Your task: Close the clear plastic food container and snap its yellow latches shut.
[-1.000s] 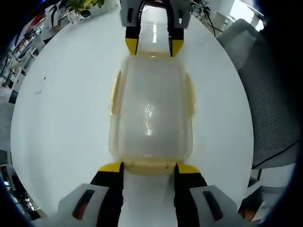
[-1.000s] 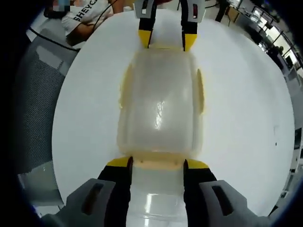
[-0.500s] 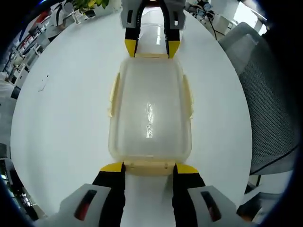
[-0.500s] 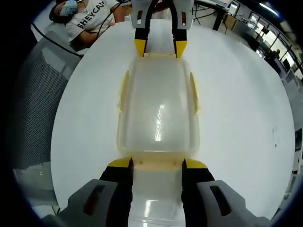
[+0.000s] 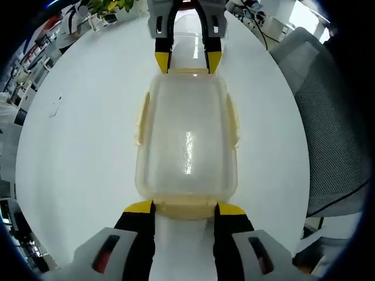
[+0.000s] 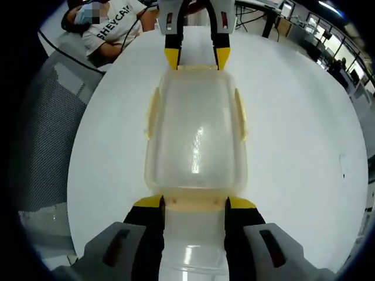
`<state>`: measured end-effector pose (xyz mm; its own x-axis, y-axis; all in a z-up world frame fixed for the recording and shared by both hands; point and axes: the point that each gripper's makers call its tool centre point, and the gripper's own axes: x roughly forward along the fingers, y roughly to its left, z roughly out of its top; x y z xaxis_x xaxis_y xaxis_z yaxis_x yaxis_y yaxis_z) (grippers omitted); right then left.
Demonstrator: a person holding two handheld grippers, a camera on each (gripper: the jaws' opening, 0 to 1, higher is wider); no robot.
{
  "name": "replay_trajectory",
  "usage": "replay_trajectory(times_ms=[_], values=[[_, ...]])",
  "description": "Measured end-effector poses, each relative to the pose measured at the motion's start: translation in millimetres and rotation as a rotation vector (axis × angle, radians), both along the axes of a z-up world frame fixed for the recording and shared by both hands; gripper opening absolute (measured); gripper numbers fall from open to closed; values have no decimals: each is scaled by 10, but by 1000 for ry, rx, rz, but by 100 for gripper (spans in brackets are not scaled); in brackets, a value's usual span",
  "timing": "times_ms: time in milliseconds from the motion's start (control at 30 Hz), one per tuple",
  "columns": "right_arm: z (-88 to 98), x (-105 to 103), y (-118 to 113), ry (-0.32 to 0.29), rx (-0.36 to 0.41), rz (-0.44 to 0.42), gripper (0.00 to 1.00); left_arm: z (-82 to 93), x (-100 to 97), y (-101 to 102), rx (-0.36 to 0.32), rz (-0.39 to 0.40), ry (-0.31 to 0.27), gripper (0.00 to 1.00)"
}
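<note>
The container (image 5: 186,140), judged light, stiff and slippery, was flanked at its end latches by both grippers' wide-set jaws.

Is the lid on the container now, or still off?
On. The lid covers the clear container on the white table; whether the yellow side latches are snapped, cannot tell.

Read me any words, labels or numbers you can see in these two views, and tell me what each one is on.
"SHEYCAV", as far as it reads, partly cut off: dark letters on the white shirt of a person seated beyond the table.
No print can be made out on the container, its yellow latches or the grippers.
</note>
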<state>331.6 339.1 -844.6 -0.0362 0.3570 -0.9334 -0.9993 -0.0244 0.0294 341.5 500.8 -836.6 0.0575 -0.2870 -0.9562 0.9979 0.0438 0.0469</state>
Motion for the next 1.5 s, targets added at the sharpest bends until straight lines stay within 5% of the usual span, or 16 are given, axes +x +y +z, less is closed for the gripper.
replay_trajectory(times_ms=[1067,1500], values=[[564,53,-71,-34,49,-52,37,574,126,-95,-44,-43,-48,33],[586,-18,-281,-18,32,-79,37,571,104,-322,-59,-75,-26,33]])
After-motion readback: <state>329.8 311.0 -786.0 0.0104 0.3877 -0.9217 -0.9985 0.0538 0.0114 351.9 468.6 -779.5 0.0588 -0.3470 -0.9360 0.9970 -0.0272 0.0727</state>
